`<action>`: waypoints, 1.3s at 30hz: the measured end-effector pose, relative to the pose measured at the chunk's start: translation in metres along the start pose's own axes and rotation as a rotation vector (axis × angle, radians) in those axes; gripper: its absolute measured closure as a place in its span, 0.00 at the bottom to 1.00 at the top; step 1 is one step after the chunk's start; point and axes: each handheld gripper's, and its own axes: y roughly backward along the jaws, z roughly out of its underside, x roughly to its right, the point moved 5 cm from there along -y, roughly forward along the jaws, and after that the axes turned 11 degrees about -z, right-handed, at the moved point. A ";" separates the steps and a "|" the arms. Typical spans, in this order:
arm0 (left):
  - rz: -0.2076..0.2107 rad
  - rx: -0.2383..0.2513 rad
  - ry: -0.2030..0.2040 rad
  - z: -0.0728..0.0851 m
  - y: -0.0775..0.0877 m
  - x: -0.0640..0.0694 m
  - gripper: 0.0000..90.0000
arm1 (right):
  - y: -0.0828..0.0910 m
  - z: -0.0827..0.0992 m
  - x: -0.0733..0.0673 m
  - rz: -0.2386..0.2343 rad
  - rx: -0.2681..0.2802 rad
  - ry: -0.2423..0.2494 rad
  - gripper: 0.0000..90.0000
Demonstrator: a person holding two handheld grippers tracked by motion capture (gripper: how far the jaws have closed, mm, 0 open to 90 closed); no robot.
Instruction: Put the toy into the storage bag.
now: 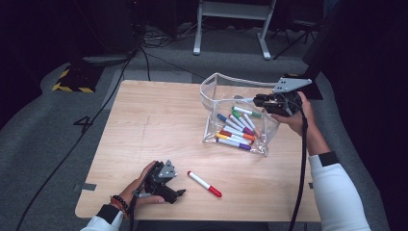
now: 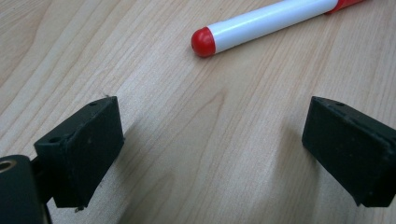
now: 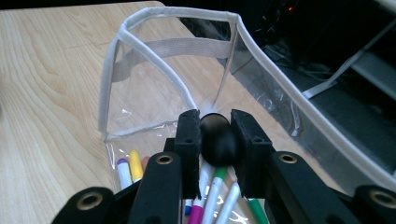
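Over at the table's far right, the right gripper (image 1: pixel 262 100) hangs above the clear pouch (image 1: pixel 211 96), its jaws clenched on a black-capped marker (image 3: pixel 217 140), seemingly to drop it in with the coloured markers (image 1: pixel 235 131) already lying inside. The pouch's mouth stands open toward the table's (image 1: pixel 154 125) middle, which eases loading. Near the front edge, the left gripper (image 1: pixel 180 192) rests low with jaws released and empty, pointing at the red marker (image 1: pixel 204 184) just beside it, likely the next pick.

The black object (image 3: pixel 215 140) between the right gripper's (image 3: pixel 215 135) jaws is blurred, its lower part hidden; the red-capped marker (image 2: pixel 271 21) runs past the frame's edge.
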 end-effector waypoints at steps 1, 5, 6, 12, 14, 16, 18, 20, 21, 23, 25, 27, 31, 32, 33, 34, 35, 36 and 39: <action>0.001 0.000 0.000 0.000 0.000 0.000 0.06 | -0.002 0.002 0.003 0.004 -0.013 -0.004 0.82; 0.001 0.000 0.000 0.000 0.000 0.000 0.06 | -0.012 0.011 0.011 -0.014 -0.062 -0.042 0.82; 0.001 0.000 0.000 0.000 0.000 0.000 0.06 | -0.014 0.012 0.012 -0.020 -0.067 -0.050 0.82; 0.002 0.000 0.000 0.000 0.000 0.000 0.06 | -0.021 0.020 0.013 -0.051 -0.145 -0.062 0.82; 0.002 0.000 -0.001 0.000 0.000 0.000 0.06 | -0.022 0.022 0.013 -0.059 -0.171 -0.070 0.82; 0.001 0.000 -0.001 0.000 0.000 0.000 0.06 | -0.023 0.025 0.013 -0.074 -0.191 -0.081 0.82; 0.002 0.001 0.000 0.000 0.000 0.000 0.06 | -0.023 0.027 0.013 -0.093 -0.202 -0.093 0.82; 0.001 0.000 -0.001 0.000 0.000 0.000 0.06 | -0.025 0.028 0.012 -0.113 -0.208 -0.104 0.82; 0.001 0.000 -0.001 0.000 0.000 0.000 0.06 | -0.025 0.028 0.012 -0.122 -0.210 -0.107 0.82; 0.002 0.000 -0.001 0.000 0.000 0.000 0.06 | -0.027 0.029 0.010 -0.153 -0.222 -0.112 0.82; 0.002 0.000 -0.001 0.000 0.000 0.000 0.06 | -0.028 0.030 0.008 -0.183 -0.233 -0.117 0.82; 0.001 0.000 -0.001 0.000 0.000 0.000 0.06 | -0.028 0.030 0.006 -0.211 -0.246 -0.126 0.82; 0.002 0.000 -0.001 0.000 0.000 0.000 0.06 | -0.028 0.030 0.007 -0.200 -0.256 -0.135 0.81; 0.002 0.000 -0.001 0.000 0.000 0.000 0.06 | -0.028 0.030 0.007 -0.193 -0.254 -0.130 0.79; 0.001 0.000 0.000 0.000 0.000 0.000 0.06 | -0.027 0.029 0.008 -0.173 -0.250 -0.127 0.75; 0.002 0.000 -0.001 0.000 0.000 0.000 0.06 | -0.026 0.028 0.009 -0.151 -0.243 -0.124 0.73; 0.001 0.000 -0.001 0.000 0.000 0.000 0.06 | -0.025 0.027 0.010 -0.142 -0.231 -0.121 0.72; 0.002 0.000 -0.001 0.000 0.000 0.000 0.06 | -0.024 0.026 0.010 -0.134 -0.223 -0.119 0.69; 0.002 0.000 -0.001 0.000 0.000 0.000 0.06 | -0.016 0.023 0.014 -0.081 -0.190 -0.130 0.62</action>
